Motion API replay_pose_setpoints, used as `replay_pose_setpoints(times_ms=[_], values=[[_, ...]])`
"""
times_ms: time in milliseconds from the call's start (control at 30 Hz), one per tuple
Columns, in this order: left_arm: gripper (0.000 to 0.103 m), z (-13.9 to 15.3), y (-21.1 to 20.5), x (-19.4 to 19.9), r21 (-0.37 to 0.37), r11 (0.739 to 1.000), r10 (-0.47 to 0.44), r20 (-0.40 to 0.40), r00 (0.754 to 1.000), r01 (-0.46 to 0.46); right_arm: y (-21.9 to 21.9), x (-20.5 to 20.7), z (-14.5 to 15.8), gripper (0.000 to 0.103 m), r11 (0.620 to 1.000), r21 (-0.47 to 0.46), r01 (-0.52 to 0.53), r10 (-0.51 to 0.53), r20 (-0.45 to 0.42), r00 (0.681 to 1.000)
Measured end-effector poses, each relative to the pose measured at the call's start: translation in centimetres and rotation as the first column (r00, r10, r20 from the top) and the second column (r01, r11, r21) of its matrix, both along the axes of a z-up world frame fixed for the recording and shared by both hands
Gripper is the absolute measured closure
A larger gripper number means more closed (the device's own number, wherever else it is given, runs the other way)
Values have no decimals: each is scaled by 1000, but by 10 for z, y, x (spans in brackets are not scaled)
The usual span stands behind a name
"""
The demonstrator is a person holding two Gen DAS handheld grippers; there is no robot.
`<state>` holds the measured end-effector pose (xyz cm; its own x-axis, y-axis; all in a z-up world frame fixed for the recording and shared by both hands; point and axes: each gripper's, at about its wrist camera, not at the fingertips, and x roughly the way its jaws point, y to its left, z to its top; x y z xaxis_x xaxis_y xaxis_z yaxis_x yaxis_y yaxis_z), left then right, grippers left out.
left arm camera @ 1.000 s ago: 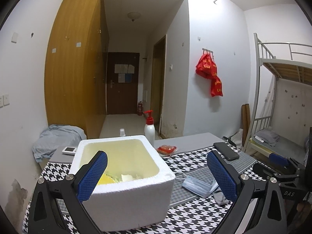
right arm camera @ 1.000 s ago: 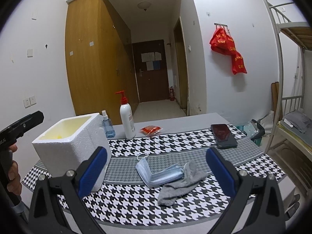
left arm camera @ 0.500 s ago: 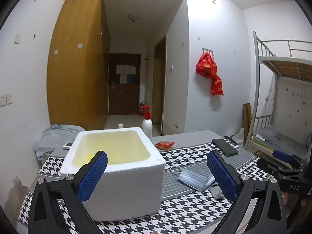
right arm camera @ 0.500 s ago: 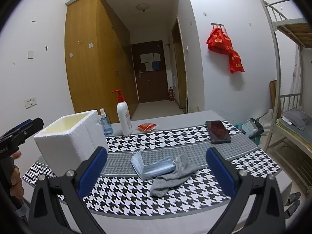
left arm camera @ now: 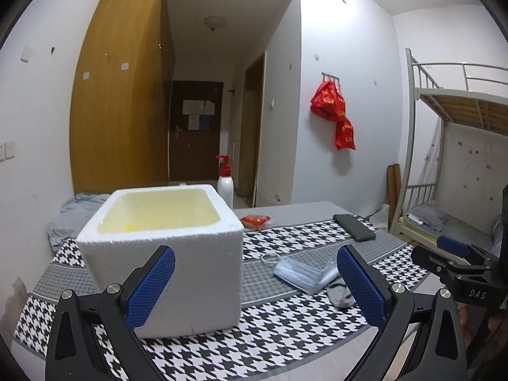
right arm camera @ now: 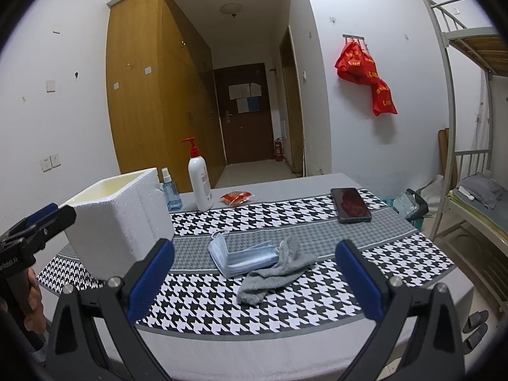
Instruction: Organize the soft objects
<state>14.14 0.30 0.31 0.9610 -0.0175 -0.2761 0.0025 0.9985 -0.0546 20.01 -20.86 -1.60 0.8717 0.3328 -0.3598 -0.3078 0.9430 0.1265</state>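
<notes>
1. Grey sock (right arm camera: 279,268) and stack of blue face masks (right arm camera: 241,255): these soft items are lying touching each other on the houndstooth cloth (right arm camera: 317,304), the sock's upper end draping against the masks' edge at about 3 o'clock. In the left wrist view the masks (left arm camera: 303,274) are sitting at 3 o'clock from the foam box (left arm camera: 165,254), with a gap between.
2. Foam box (right arm camera: 120,219): it is standing open-topped at 9 o'clock of the masks; something yellow (left arm camera: 128,228) is showing inside, too little to identify. It is probably the container the soft items are going into.
3. Right gripper (right arm camera: 254,276): it is hovering above the near table edge with jaws spread wide, holding nothing, the sock lying between its fingers in view.
4. Left gripper (left arm camera: 254,285): it is likewise wide open and empty, facing the box's near wall.
5. Step in hand, as judged: the right gripper is lining up on the sock. A good grasp is one that is pinching a raised fold near the middle, clear of the masks, so that the stack is not dragging along.
6. Surroundings: a phone (right arm camera: 350,204) is lying at 1 o'clock of the masks, a red packet (right arm camera: 236,197) at 12 o'clock, a pump bottle (right arm camera: 199,179) and small spray bottle (right arm camera: 170,192) at 11 o'clock beside the box. None is blocking the path to the box.
</notes>
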Motion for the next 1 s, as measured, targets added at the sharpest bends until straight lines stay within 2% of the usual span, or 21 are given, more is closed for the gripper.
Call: replay_pose_setpoints(times_ms=[200,567,1000], values=[[1,-3,-11,0,14,1000,8,11,1000,-8,-4,-2,-4,1,1000,-10,-2,2,-6,1000],[1,-13,-36,22,28,998,-53,-35,998,54,-15,9,-15,1,1000,-20,4,-5,-26,1000],[1,-35,-63,59,25,996,-86,-144,986,90,-32,30,-36,1,1000,-26,11,-13,-84,996]])
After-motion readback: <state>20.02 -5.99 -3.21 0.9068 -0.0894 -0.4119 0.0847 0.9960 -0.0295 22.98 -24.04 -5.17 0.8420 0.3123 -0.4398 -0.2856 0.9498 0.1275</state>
